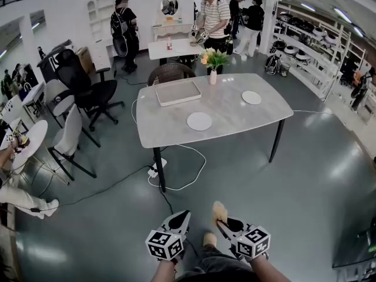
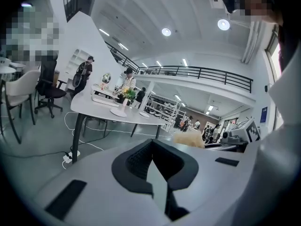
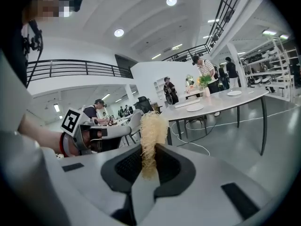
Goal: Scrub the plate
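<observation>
Two white plates lie on the grey table [image 1: 170, 128] some way ahead of me: a near plate [image 1: 199, 121] and a far plate [image 1: 251, 97]. Both grippers hang low in the head view, well short of the table. My left gripper [image 1: 179, 217] is shut with nothing in it, its jaws [image 2: 151, 163] pressed together. My right gripper [image 1: 223, 222] is shut on a tan fibrous scrubber [image 1: 220, 211], which sticks up from between the pads [image 3: 149, 140]. In the right gripper view the near plate [image 3: 194, 108] and the far plate [image 3: 233, 93] show on the table [image 3: 221, 103].
A white tray [image 1: 178, 92] and a vase of flowers [image 1: 212, 69] also stand on the table. White cables and a power strip [image 1: 156, 168] lie on the floor under it. Office chairs [image 1: 82, 93] stand at the left, people at the back, shelving [image 1: 317, 63] at the right.
</observation>
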A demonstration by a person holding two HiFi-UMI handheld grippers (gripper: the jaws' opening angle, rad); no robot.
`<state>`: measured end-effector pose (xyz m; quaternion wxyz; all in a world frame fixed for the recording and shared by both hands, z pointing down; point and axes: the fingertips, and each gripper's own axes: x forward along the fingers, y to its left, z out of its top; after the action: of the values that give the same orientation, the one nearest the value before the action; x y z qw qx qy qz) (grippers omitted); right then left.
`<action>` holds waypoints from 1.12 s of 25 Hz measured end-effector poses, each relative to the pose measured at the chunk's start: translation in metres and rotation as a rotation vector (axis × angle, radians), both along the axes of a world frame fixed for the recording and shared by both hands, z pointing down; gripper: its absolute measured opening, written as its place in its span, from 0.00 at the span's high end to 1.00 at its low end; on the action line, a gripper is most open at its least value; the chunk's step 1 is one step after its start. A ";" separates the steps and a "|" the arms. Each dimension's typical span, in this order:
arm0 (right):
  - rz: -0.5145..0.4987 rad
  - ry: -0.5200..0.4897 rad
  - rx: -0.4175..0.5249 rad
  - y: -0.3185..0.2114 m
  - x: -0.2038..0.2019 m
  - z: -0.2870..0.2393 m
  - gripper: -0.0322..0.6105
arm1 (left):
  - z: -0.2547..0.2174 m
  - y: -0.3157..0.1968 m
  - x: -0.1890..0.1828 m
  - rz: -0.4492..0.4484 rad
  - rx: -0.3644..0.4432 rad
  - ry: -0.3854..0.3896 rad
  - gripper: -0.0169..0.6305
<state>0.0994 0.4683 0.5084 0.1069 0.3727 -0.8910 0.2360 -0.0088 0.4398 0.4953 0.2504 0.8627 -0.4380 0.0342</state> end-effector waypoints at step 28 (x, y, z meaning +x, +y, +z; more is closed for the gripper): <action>-0.006 -0.057 -0.062 -0.235 0.029 0.023 0.85 | 0.030 -0.235 0.032 -0.006 -0.071 -0.015 0.95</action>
<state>0.1280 0.2332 0.5317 0.0940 0.3595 -0.8871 0.2737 0.0231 0.2053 0.5248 0.2779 0.8516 -0.4410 0.0553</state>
